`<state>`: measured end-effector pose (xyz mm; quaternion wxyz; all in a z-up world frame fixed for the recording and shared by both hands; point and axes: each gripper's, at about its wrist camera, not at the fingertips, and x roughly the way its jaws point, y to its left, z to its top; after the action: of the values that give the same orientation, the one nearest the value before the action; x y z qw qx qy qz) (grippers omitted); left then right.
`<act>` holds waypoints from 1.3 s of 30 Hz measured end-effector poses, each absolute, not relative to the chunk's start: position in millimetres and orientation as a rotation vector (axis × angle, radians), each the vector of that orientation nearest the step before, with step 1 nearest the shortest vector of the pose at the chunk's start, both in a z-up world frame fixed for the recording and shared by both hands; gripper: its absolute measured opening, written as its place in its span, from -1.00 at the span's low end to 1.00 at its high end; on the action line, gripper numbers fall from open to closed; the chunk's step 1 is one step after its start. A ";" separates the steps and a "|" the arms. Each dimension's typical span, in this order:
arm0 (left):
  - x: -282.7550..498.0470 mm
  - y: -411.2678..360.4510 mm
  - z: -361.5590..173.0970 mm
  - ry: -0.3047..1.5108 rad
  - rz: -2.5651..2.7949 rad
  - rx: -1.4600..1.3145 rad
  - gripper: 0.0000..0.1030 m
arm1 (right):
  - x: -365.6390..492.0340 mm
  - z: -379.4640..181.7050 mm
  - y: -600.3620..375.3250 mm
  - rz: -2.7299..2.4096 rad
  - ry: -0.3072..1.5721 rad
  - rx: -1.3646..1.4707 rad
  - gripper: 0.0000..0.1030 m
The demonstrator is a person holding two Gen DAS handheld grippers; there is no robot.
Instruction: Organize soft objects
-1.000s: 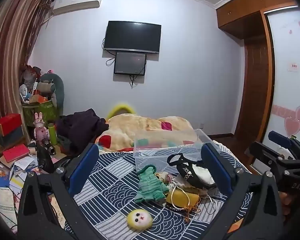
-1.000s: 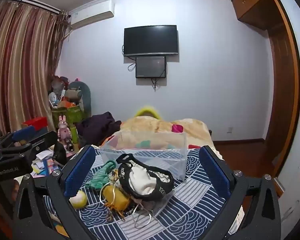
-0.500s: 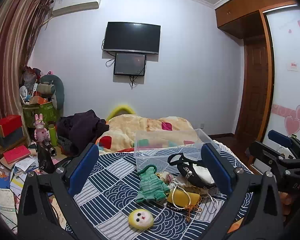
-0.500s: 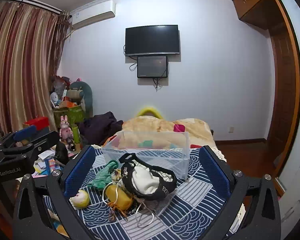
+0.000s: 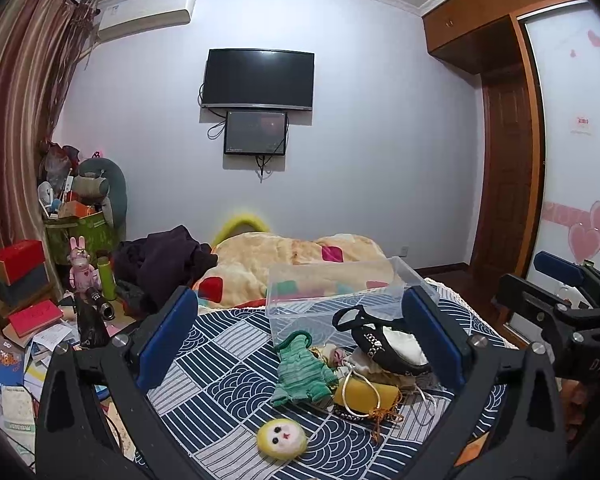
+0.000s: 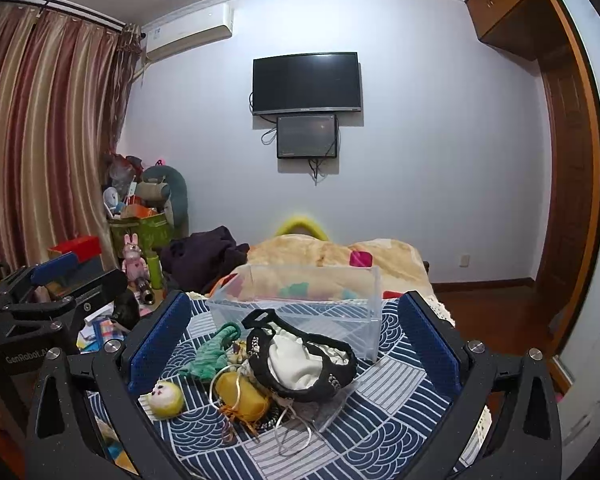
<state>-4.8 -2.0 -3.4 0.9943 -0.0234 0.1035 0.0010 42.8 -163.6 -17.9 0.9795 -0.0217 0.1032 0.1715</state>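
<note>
A pile of soft things lies on the blue patterned bedspread (image 5: 228,384): a green knitted doll garment (image 5: 302,372), a yellow pouch (image 5: 366,394), a black-and-white cap (image 5: 388,346) and a round yellow plush face (image 5: 282,438). A clear plastic bin (image 5: 332,296) stands behind them. My left gripper (image 5: 300,340) is open and empty, held above the pile. My right gripper (image 6: 294,344) is open and empty, over the cap (image 6: 304,364), pouch (image 6: 240,394), garment (image 6: 212,354) and plush face (image 6: 166,398), with the bin (image 6: 300,302) beyond.
A rumpled yellow blanket (image 5: 292,256) and dark clothes (image 5: 164,264) lie at the bed's far end. Books, boxes and toys (image 5: 32,300) crowd the floor on the left. A wooden door (image 5: 504,168) is on the right. The right gripper shows at the left view's edge (image 5: 560,312).
Both grippers have drifted slightly, so the scene sits a little higher and closer in each view. Nothing on the bed has moved; both stay open.
</note>
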 end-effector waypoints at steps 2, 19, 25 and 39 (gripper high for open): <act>-4.8 -2.3 -3.6 0.209 -0.001 -0.046 1.00 | 42.6 -17.8 -163.4 0.345 0.208 -0.044 1.00; -5.1 -3.5 -3.1 0.206 -0.001 -0.039 1.00 | 41.9 -16.4 -163.8 0.342 0.210 -0.045 1.00; -4.9 -4.7 -3.3 0.204 0.000 -0.038 1.00 | 41.7 -16.4 -163.7 0.341 0.209 -0.045 1.00; -6.7 -5.1 -3.4 0.198 -0.008 -0.035 1.00 | 39.4 -13.3 -162.4 0.344 0.205 -0.042 1.00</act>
<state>-6.7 -5.1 -3.4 0.9949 -0.0175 0.0989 -0.0042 39.4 -162.4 -13.3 0.9798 -0.0207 0.1018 0.1707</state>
